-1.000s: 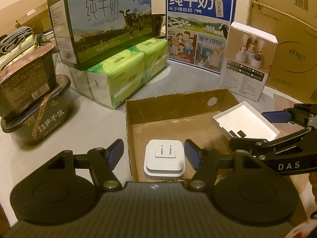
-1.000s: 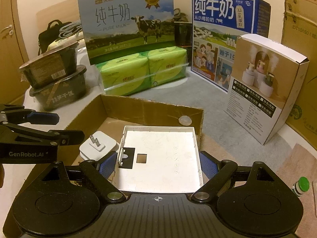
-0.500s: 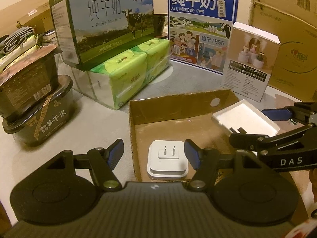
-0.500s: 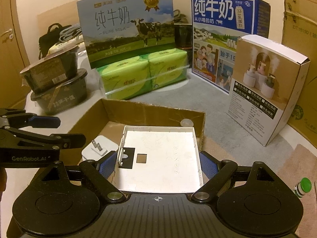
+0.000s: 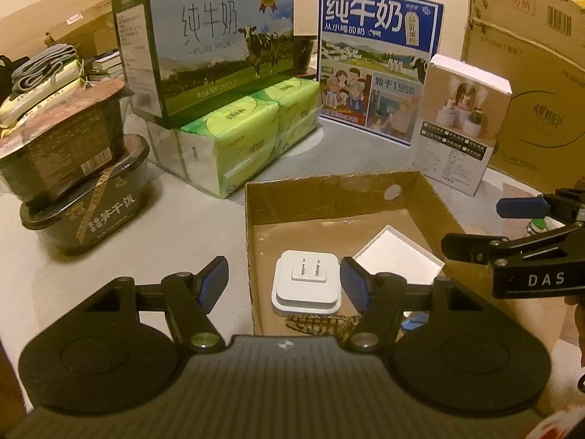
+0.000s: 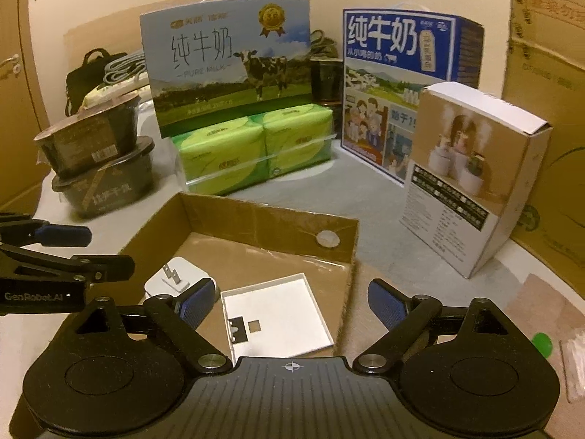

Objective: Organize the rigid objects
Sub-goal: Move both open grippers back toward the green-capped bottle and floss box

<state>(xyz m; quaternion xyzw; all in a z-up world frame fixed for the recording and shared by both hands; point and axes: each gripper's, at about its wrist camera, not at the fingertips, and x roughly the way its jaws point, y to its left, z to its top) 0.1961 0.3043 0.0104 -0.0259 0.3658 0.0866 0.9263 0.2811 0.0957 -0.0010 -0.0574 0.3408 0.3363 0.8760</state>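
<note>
Both cameras sat just behind their own gripper fingers, looking forward and downward over the table. The left wrist view faced the cardboard tray [image 5: 431,197] from its left front corner, close in, with the white charger [image 5: 306,285] at lower centre of the frame and the right gripper [image 5: 475,226] entering at the right edge. The right wrist view looked from the tray's [image 6: 256,219] near right side, the white lid [image 6: 281,314] at lower centre and the left gripper [image 6: 106,252] at the left edge. Both shared the tray, the charger [image 6: 179,278], the lid [image 5: 398,252] and the upper-frame row of milk cartons [image 5: 204,47] [image 6: 226,62].
</note>
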